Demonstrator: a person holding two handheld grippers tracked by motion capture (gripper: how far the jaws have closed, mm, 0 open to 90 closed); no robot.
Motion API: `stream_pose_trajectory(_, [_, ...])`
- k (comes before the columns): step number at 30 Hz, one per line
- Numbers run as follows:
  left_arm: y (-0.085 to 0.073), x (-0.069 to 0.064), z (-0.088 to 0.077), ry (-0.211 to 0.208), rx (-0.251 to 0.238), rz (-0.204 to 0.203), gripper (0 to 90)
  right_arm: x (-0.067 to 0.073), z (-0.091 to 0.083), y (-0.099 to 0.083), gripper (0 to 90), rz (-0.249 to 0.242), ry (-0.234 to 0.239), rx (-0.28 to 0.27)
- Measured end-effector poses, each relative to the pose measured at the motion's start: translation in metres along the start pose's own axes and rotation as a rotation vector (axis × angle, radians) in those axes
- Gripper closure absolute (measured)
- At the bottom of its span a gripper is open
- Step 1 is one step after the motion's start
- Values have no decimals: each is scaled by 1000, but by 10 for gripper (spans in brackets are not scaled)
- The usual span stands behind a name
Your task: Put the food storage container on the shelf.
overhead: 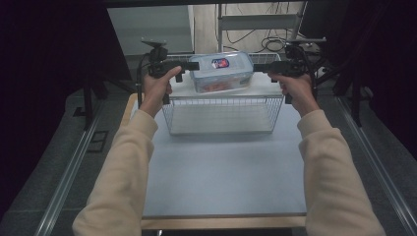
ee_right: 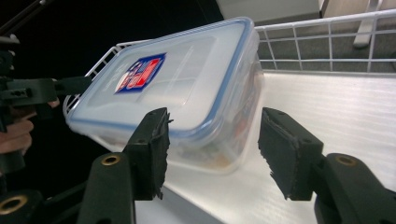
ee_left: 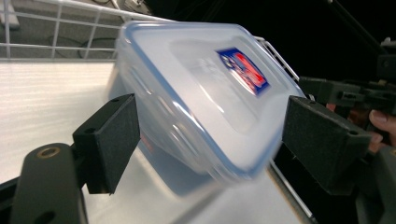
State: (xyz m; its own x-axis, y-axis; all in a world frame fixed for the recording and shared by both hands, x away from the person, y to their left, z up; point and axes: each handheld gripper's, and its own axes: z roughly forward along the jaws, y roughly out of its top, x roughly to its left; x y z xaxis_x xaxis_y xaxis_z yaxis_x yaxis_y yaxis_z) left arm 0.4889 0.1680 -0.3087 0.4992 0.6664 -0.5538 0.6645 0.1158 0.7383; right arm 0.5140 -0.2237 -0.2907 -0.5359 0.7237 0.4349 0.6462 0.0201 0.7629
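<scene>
A clear plastic box (overhead: pixel 221 71) with a blue-rimmed lid and a red and blue label sits in a white wire basket (overhead: pixel 221 115) at the table's far end. My left gripper (overhead: pixel 194 65) is at its left end and my right gripper (overhead: pixel 258 68) at its right end, both level and pointing inward. In the left gripper view the box (ee_left: pixel 201 93) looks tilted and blurred between the wide-apart jaws of the left gripper (ee_left: pixel 210 140), clear of both pads. A corner of the box (ee_right: pixel 177 88) lies between the open jaws of the right gripper (ee_right: pixel 219 151), over the basket's white floor (ee_right: pixel 336 107).
A pale blue mat (overhead: pixel 221 172) covers the table in front of the basket. Metal rails (overhead: pixel 74 162) run along both sides of the table. Behind the basket are a rack's legs and cables (overhead: pixel 265 39) on the floor. Dark curtains hang left and right.
</scene>
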Motion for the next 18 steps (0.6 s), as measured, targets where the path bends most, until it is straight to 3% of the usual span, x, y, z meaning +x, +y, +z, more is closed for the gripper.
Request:
stream_pose_trajectory(3, [-8, -7, -9, 10, 10, 49, 189, 4, -11, -8, 396, -43, 15, -15])
stream_pose_trajectory(7, [-22, -12, -18, 8, 6, 73, 191, 8, -20, -24, 368, -100, 33, -10])
stream_pose_trajectory(12, [-39, -15, -28, 27, 24, 105, 196, 10, -30, -41, 354, -116, 69, -18])
stream_pose_trajectory(18, [-67, -20, -54, -6, 6, 142, 199, 13, -47, -67, 332, -156, 109, -18])
